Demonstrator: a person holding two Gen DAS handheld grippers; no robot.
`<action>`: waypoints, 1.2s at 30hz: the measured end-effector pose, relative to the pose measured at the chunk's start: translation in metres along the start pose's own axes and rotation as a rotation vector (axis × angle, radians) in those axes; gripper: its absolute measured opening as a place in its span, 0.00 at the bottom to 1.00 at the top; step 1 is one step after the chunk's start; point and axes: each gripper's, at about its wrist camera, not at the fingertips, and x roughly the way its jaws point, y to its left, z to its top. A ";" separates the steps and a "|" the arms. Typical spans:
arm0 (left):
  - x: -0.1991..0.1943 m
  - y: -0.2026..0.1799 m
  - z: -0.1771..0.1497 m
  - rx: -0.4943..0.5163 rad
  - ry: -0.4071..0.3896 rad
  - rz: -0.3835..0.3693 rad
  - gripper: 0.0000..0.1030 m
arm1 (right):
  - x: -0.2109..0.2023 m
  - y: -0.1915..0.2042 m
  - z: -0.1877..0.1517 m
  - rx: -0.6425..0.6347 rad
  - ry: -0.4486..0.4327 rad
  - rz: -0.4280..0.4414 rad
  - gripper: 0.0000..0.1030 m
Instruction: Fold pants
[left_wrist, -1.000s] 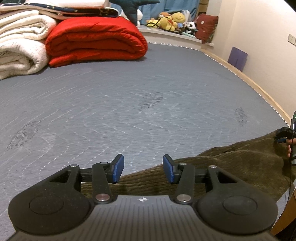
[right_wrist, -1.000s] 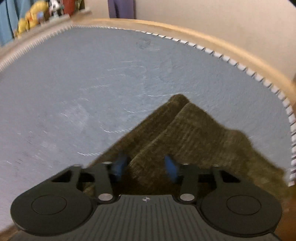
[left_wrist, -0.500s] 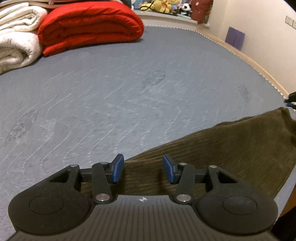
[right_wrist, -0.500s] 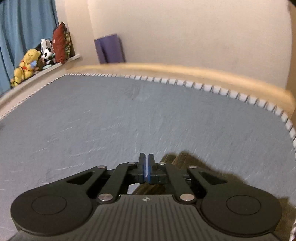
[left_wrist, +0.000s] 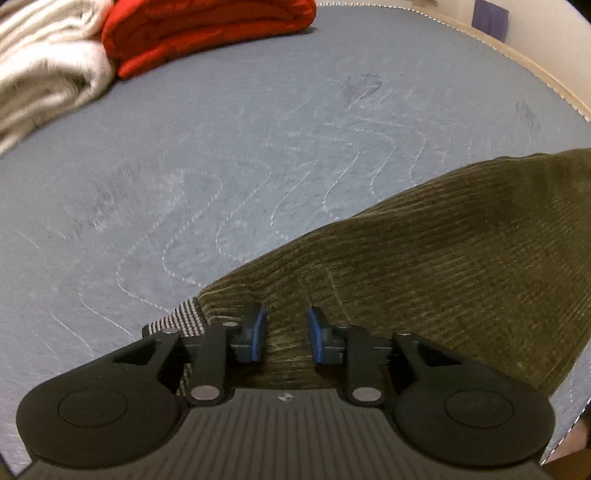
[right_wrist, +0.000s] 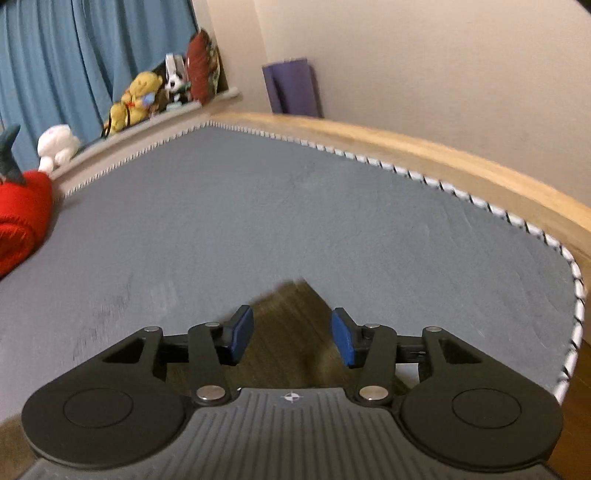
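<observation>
Left wrist view: left gripper (left_wrist: 284, 334), black frame, blue pads (left_wrist: 258, 334), pointed steeply down over the near end of the pants (left_wrist: 424, 266). Jaws narrowing at this moment, a modest gap between them; the corduroy lies in that gap, but the pads do not visibly press it. Pants: olive-brown ribbed corduroy, spread flat on the grey quilted mattress (left_wrist: 258, 155), running from near centre out to the right edge of the view. A striped lining patch (left_wrist: 181, 320), brown and white, shows at the pants' near left corner, just beside the left finger. Far left: a folded red quilt (left_wrist: 207, 33) next to a rolled cream blanket (left_wrist: 44, 81), both well apart from the pants. A wooden bed rim (left_wrist: 532, 62) curves along the far right.

Right wrist view: right gripper (right_wrist: 291, 338), same build, tilted down over a blurred end of the pants (right_wrist: 291, 332). Jaws widening at this moment, pads clear of the cloth, which lies below and between them; a pointed corner of the fabric reaches just beyond the fingertips. Mattress (right_wrist: 295, 221) fills the middle ground, edged on the right with a black-and-white corded trim (right_wrist: 480, 201) and the wooden rim (right_wrist: 406, 138). Far left: blue curtain (right_wrist: 92, 55), a ledge with plush toys (right_wrist: 136, 98), the red quilt (right_wrist: 22, 218) at the left edge. A purple rolled mat (right_wrist: 293, 88) leans against the far wall.
</observation>
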 end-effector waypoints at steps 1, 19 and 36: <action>-0.004 -0.006 0.002 0.009 -0.009 -0.009 0.31 | -0.004 -0.004 -0.003 -0.002 0.013 0.010 0.48; -0.024 0.006 -0.061 0.112 0.102 -0.283 0.40 | -0.035 -0.070 -0.030 0.213 0.143 -0.256 0.56; -0.064 0.006 -0.037 0.079 -0.071 -0.063 0.35 | -0.025 -0.063 -0.049 0.189 0.215 -0.195 0.74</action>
